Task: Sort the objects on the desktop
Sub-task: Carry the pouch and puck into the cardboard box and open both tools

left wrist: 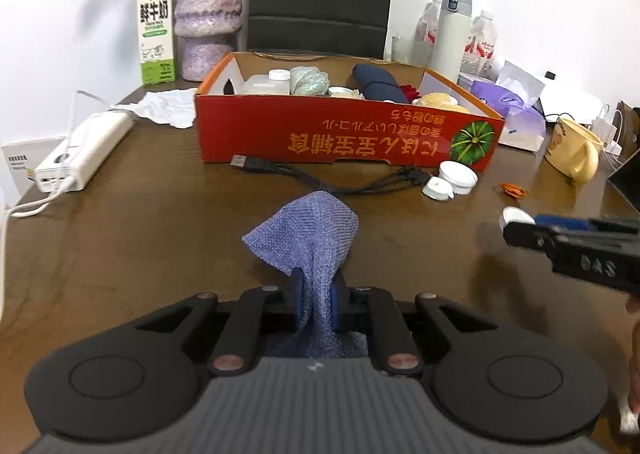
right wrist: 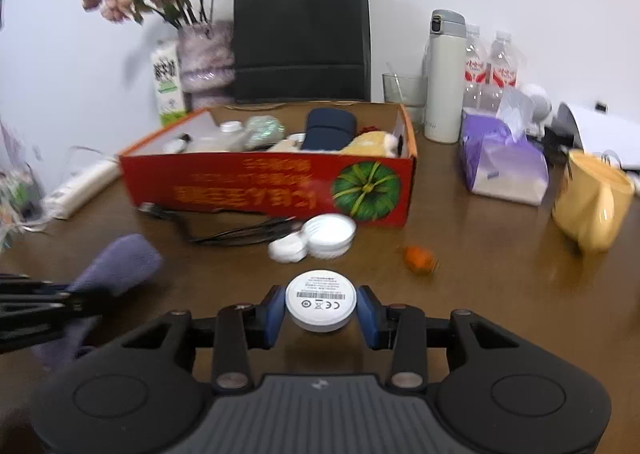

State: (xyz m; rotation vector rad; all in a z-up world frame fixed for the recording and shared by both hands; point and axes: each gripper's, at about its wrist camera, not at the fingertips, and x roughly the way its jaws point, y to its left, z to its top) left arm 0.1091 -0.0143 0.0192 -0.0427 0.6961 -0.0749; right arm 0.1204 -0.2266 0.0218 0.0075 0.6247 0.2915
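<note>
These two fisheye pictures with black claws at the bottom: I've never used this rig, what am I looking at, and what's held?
No robot: a person holds two handheld grippers, each with a camera looking along its fingers. In the left view, the left gripper is shut on a blue cloth. In the right view, the right gripper grips a round white disc. On the brown table stand a red box of sorted items, a black cable, white lids and a yellow mug.

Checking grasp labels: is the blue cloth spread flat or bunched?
Bunched. The blue cloth is pinched between the left gripper jaws and stands up in a crumpled fold off the table.
</note>
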